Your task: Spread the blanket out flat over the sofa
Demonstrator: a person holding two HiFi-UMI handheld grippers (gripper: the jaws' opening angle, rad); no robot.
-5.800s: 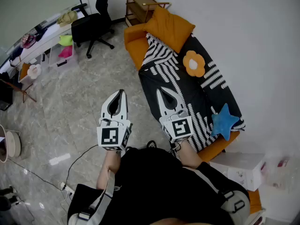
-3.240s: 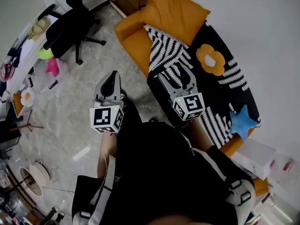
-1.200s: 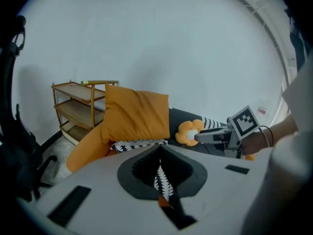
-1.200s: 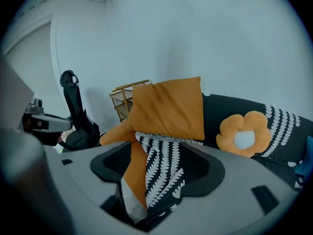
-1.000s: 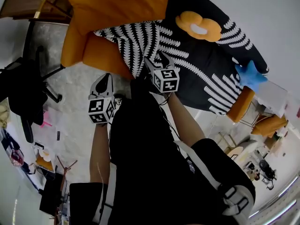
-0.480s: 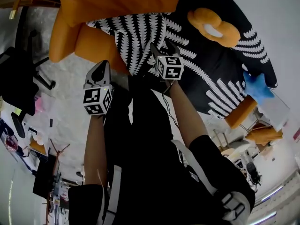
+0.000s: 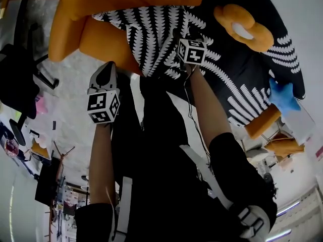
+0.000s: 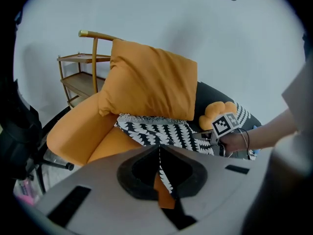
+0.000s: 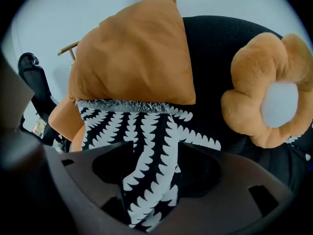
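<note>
A black blanket (image 7: 156,34) with white fern stripes lies rumpled over the orange sofa (image 7: 101,42). Its fringed edge sits under the big orange cushion (image 9: 132,58). My right gripper (image 7: 182,34) hovers low over the blanket's left part. Its jaws (image 9: 156,146) stand open and have just been closing a little. A raised fold of the blanket (image 9: 142,126) runs between them, and the pads do not press on it. My left gripper (image 7: 107,67) hangs over the floor beside the sofa's front edge. Its tips (image 8: 159,147) meet, with nothing held.
A flower-shaped cushion (image 7: 245,26) and a blue star cushion (image 7: 284,96) lie on the blanket further right. A black office chair (image 7: 20,79) stands on the marble floor at the left. A wooden shelf (image 8: 80,67) stands behind the sofa's arm against the white wall.
Both grippers have come down toward the sofa. The right one has moved further over the striped blanket. The left one has sunk beside the sofa's front.
</note>
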